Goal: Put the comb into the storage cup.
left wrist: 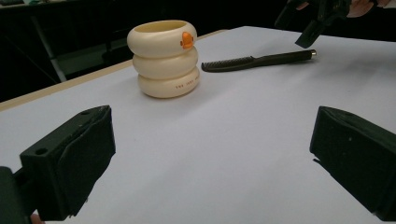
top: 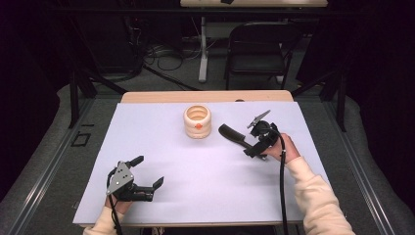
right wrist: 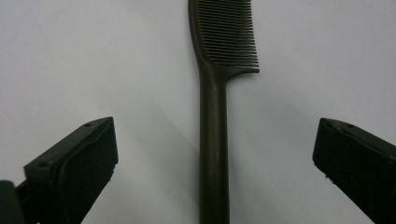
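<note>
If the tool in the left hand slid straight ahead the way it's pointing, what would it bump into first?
Probably nothing soon. The left tool points between its open jaws across bare table. Farther ahead lie the cream ring-stacked cup and the dark comb; it might meet the comb's toothed end, though depth is hard to judge.

Left gripper [top: 148, 172]: you hold it low over the near left of the counter [top: 205, 196], jaws spread wide, nothing between the fingers [left wrist: 70, 168].
Left hand [top: 115, 203]: it wraps the rear of the gripper, your forearm coming in from the bottom edge.
Right gripper [top: 250, 149]: jaws wide apart, the fingers [right wrist: 74, 165] pressing on nothing.
Right hand [top: 284, 149]: it grips from behind, your pale sleeve [top: 318, 200] running back to the lower right.
Right cable [top: 282, 186]: it trails down along your forearm.
</note>
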Action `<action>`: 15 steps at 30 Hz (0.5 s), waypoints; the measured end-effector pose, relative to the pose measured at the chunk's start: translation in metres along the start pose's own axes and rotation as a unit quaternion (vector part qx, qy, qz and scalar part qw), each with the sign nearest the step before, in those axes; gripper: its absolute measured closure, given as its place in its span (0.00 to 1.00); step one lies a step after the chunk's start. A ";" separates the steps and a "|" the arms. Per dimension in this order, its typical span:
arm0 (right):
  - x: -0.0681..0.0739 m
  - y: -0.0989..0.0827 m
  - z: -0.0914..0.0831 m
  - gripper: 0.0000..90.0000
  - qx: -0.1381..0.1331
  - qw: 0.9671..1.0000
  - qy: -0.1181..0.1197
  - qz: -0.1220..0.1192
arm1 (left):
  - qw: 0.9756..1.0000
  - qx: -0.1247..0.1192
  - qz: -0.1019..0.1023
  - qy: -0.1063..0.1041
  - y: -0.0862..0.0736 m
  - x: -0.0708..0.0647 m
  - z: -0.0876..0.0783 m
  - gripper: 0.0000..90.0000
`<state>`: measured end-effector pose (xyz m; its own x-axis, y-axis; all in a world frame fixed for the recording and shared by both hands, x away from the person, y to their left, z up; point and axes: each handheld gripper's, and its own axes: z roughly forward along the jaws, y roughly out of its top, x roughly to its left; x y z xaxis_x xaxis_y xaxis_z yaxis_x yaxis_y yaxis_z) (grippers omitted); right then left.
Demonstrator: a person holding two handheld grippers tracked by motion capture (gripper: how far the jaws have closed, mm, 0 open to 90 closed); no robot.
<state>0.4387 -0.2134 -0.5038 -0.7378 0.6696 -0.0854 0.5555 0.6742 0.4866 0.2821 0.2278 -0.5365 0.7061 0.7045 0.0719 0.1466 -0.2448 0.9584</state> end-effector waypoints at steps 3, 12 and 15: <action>0.002 0.001 0.003 0.00 -0.005 1.000 -0.001 -0.003 | 1.000 0.000 0.001 0.000 0.000 0.000 0.000 0.00; 0.004 0.006 0.008 0.00 0.008 1.000 0.016 -0.001 | 1.000 0.001 0.000 -0.001 0.000 0.000 0.000 0.00; 0.005 0.008 0.011 0.00 0.005 1.000 0.016 -0.004 | 1.000 0.001 0.001 -0.001 0.000 -0.001 0.000 0.00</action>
<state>0.4439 -0.2014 -0.5097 -0.7543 0.6537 -0.0609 0.5530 0.6826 0.4778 0.2818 0.2273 -0.5364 0.7081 0.7023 0.0737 0.1465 -0.2481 0.9576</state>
